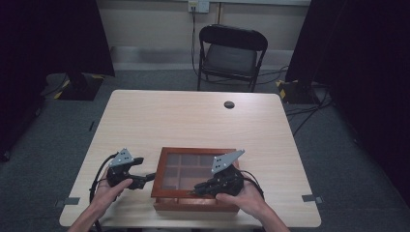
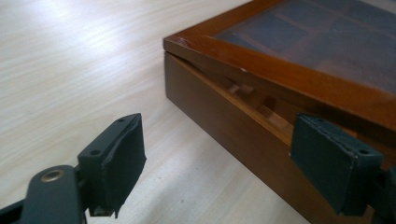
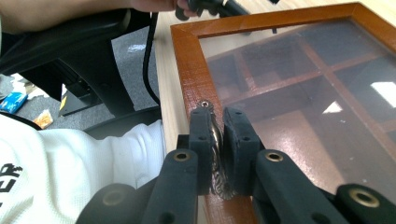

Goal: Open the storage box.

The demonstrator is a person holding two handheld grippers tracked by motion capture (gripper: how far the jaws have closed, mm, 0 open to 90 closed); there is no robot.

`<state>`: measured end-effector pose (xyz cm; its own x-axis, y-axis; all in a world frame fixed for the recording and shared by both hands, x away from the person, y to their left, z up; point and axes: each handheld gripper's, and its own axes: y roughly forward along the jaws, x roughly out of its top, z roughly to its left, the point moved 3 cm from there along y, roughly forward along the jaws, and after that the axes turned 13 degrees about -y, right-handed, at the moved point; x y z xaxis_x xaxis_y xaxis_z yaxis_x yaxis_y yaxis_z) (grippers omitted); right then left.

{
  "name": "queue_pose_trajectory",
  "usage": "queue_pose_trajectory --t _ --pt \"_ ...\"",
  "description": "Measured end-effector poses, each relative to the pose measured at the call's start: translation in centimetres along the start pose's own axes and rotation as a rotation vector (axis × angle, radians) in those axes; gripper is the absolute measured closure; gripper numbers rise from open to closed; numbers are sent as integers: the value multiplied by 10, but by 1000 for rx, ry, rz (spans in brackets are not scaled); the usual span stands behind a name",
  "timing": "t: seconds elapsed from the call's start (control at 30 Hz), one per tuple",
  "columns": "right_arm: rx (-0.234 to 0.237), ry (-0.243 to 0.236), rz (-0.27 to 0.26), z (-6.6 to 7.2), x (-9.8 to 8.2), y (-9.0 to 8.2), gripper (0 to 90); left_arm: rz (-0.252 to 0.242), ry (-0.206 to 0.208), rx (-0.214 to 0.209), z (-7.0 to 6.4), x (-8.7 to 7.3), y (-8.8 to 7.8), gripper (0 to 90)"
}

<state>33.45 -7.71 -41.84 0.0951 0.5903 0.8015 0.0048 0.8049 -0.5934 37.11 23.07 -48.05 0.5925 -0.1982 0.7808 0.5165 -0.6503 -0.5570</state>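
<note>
A brown wooden box with a glass-paned lid lies near the table's front edge. In the left gripper view the lid stands slightly raised, with a gap above the box wall. My right gripper is shut on the small metal clasp at the lid's front frame; in the high view it sits at the box's front edge. My left gripper is open beside the box's left side and holds nothing; from above it is just left of the box.
Wooden dividers show through the glass. The table has a dark round grommet at the back. A black folding chair stands beyond the far edge. A white sleeve shows at the near side.
</note>
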Motion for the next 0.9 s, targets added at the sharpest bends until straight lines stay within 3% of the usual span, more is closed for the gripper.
queue_pose_trajectory --t 0.27,0.53,0.63,0.67,0.77,0.83,0.87,0.9 --pt "-4 -5 -11 -2 7 -4 828 16 63 -83 -14 -1 5 170" --pt "-5 5 -27 -2 5 -5 823 -6 94 -101 -21 -1 8 193" --pt "-52 -13 -22 -2 4 -4 687 -8 100 -101 -22 -1 9 194" --pt "-52 -13 -22 -2 4 -4 687 -8 100 -101 -22 -1 9 195" --pt "-67 5 -15 -4 2 -4 567 -2 123 -96 -21 -1 9 192" --pt "-73 16 -22 -4 2 -5 557 -5 119 -97 -22 -1 9 193" --pt "-87 28 -41 -6 2 -9 490 -8 110 -100 -22 0 8 193" --pt "-98 38 -50 -6 1 -12 481 -14 101 -100 -22 0 8 193"
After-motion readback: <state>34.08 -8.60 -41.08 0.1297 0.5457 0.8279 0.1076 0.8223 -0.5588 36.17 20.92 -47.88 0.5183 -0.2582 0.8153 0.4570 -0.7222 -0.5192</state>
